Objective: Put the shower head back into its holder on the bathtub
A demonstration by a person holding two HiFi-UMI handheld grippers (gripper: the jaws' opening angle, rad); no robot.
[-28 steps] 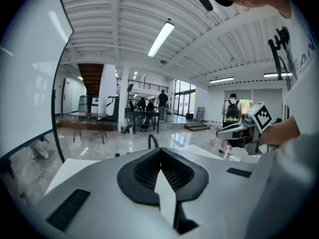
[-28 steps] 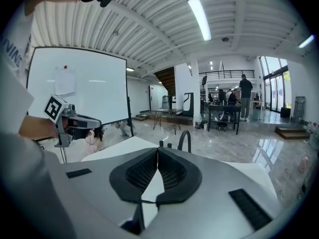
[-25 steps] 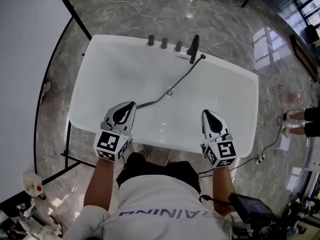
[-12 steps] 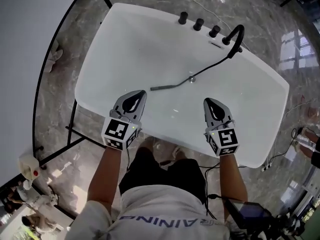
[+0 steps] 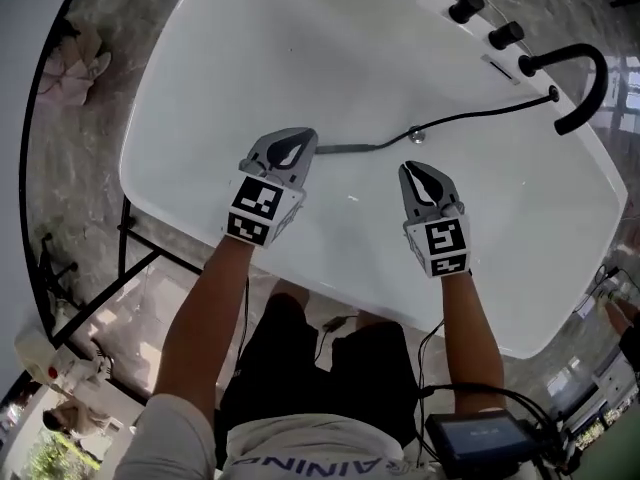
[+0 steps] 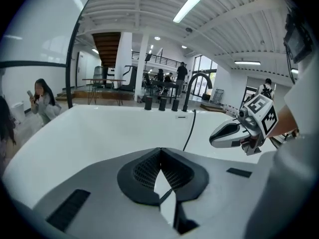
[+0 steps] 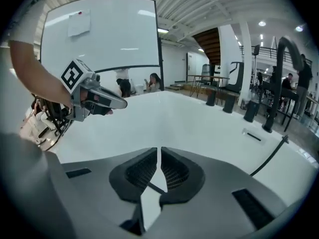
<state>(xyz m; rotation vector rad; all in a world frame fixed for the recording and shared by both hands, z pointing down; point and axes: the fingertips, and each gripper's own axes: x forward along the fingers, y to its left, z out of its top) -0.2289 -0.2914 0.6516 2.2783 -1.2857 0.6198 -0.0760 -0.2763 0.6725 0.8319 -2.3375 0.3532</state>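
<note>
White enamel is filling most of the head view, where the bathtub (image 5: 200, 88) is stretching from the left edge to the lower right. The shower head (image 5: 345, 149) is lying flat on the tub floor near the centre of the frame, out of its holder. Its hose (image 5: 480, 116) is trailing toward the upper right, to the rim beside the black faucet (image 5: 590, 78) and the three knobs (image 5: 466, 6). The left gripper (image 5: 297, 138) is hanging with its tip just left of the shower head, probably lined up to take the handle. The right gripper (image 5: 413, 171) is hovering below the hose, apart from it, likely ready to guide the hose or steady the head.

Looking along the left gripper's own jaws in the left gripper view, the ribbed pads (image 6: 147, 171) are meeting at the tip and gripping nothing. They will have to be opening before any pickup. Beyond them, the hose (image 6: 189, 131) is dropping from the far rim into the basin, and the right gripper (image 6: 234, 132) is showing at the right.

Over in the right gripper view, that gripper's jaws are likewise pressing together and empty. The left gripper (image 7: 102, 99) is showing at the upper left, the hose (image 7: 269, 158) is crossing the lower right, and the faucet (image 7: 281, 54) is rising at the far right.
</note>
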